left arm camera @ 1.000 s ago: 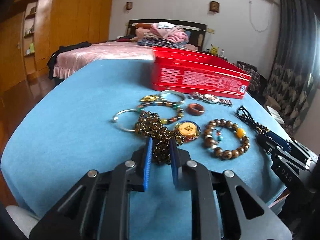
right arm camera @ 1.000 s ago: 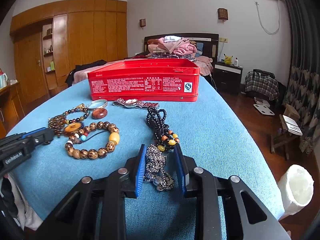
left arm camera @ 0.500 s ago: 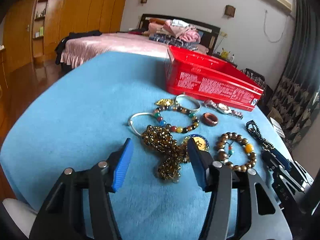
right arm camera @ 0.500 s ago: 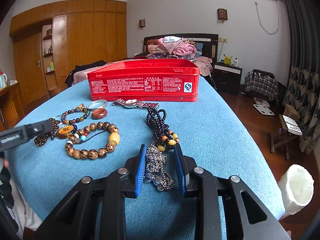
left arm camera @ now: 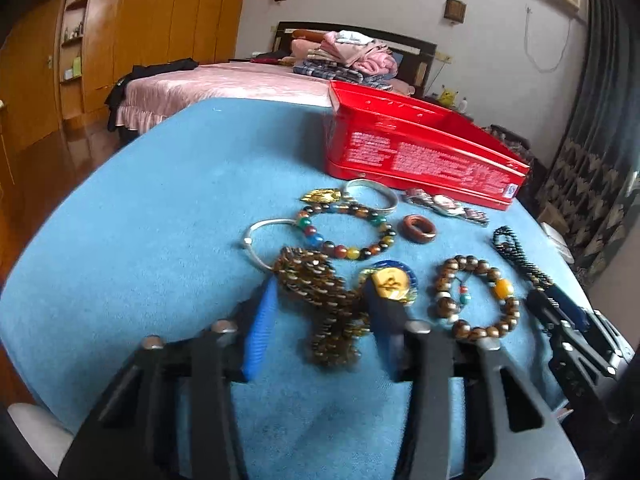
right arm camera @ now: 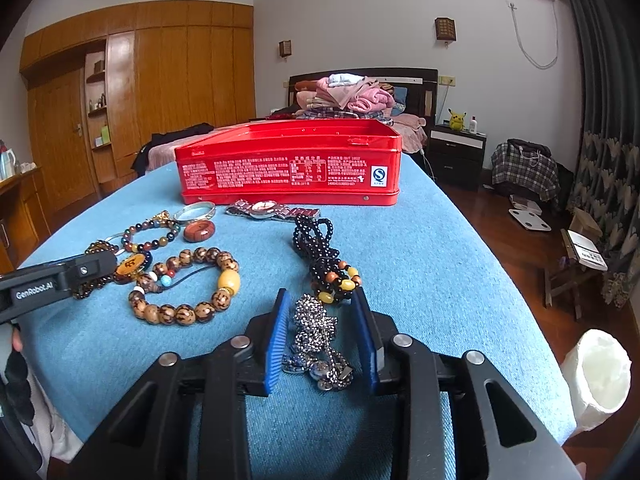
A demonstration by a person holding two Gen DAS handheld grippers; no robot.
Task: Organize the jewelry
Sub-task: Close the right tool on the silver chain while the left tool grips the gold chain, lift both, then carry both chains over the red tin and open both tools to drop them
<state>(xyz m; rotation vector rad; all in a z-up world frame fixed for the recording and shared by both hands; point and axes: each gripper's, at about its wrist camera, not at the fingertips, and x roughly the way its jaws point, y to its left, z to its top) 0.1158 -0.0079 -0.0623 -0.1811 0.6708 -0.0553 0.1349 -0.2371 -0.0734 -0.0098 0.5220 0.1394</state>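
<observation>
The left gripper point(left arm camera: 320, 320) has its jaws spread wide around the brown bead chain point(left arm camera: 320, 292). The right gripper point(right arm camera: 322, 334) has its jaws spread around the silver chain point(right arm camera: 316, 336) on the counter point(right arm camera: 420, 260).

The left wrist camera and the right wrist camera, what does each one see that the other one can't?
Only the left wrist view shows the left tool from behind, open around the brown beaded chain.

Only the right wrist view shows the silver chain between the open right tool, and the white bin by the table.

Both show the red tin, the wooden bead bracelet, the brown ring and the watch.
</observation>
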